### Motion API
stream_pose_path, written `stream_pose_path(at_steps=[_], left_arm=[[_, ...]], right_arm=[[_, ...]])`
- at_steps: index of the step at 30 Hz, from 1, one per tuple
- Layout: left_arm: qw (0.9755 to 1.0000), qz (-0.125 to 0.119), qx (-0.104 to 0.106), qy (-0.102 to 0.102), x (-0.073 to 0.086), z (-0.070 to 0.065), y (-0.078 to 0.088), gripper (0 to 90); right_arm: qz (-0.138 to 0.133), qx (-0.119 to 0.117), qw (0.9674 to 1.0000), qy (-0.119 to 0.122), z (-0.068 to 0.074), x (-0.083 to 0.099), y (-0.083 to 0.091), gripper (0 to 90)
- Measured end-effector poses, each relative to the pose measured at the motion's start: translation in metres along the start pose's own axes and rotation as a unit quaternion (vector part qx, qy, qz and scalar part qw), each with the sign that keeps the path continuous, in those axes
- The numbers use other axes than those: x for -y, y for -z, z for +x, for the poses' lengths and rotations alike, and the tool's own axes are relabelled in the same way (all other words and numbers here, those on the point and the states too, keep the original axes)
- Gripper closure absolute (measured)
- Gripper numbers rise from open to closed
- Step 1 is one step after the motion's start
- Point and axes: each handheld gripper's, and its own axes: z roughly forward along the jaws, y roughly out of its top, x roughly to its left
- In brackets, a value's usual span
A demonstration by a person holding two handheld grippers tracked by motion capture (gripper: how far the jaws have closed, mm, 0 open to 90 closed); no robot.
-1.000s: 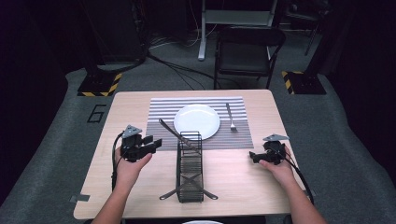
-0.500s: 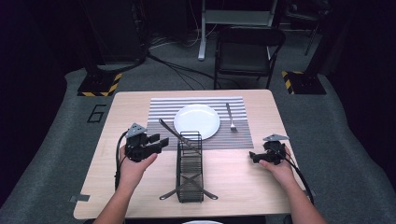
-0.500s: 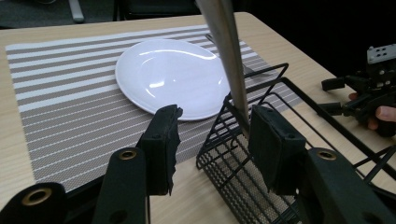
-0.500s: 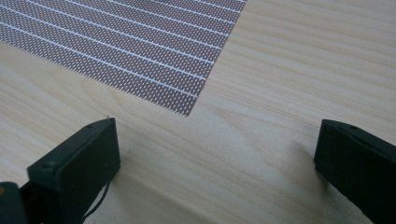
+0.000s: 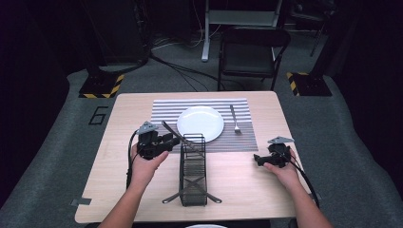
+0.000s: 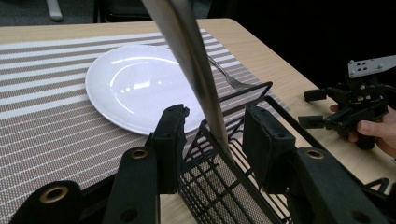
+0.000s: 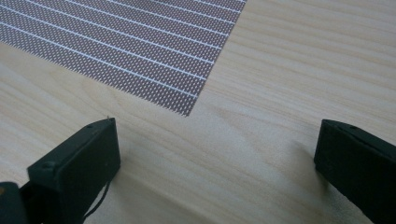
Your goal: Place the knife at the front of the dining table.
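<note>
While its jaws have just been narrowing, the left gripper [image 6: 212, 140] straddles a slanted silver knife [image 6: 191, 65] untouched, at the black wire caddy's [image 5: 192, 171] 12 o'clock end; right gripper [image 5: 259, 159] gapes wide.

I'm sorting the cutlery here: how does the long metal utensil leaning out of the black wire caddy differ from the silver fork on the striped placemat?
The long metal utensil stands tilted in the black wire caddy, between the left gripper's jaws; the silver fork lies flat on the striped placemat, untouched, right of the white plate. The utensil looks longer. Both are metal.
</note>
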Motion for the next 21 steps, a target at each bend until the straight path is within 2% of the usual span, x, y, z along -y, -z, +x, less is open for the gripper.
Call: stream_pose_path(at_steps=[2,8,14,21], left_arm=[[0.9999,-0.005,-0.011,-0.004,-0.001,-0.001,-0.002,63.0],[0.9997,-0.021,-0.012,0.006,-0.006,-0.001,0.000,69.3],[0.9996,-0.020,-0.019,0.004,-0.010,-0.001,0.003,74.6],[0.9998,-0.016,-0.014,0.006,-0.013,0.000,0.004,77.1]], right_arm=[[0.000,0.000,1.0000,0.000,0.000,0.000,0.000,0.0],[0.000,0.000,1.0000,0.000,0.000,0.000,0.000,0.0],[0.000,0.000,1.0000,0.000,0.000,0.000,0.000,0.0],[0.000,0.000,1.0000,0.000,0.000,0.000,0.000,0.0]])
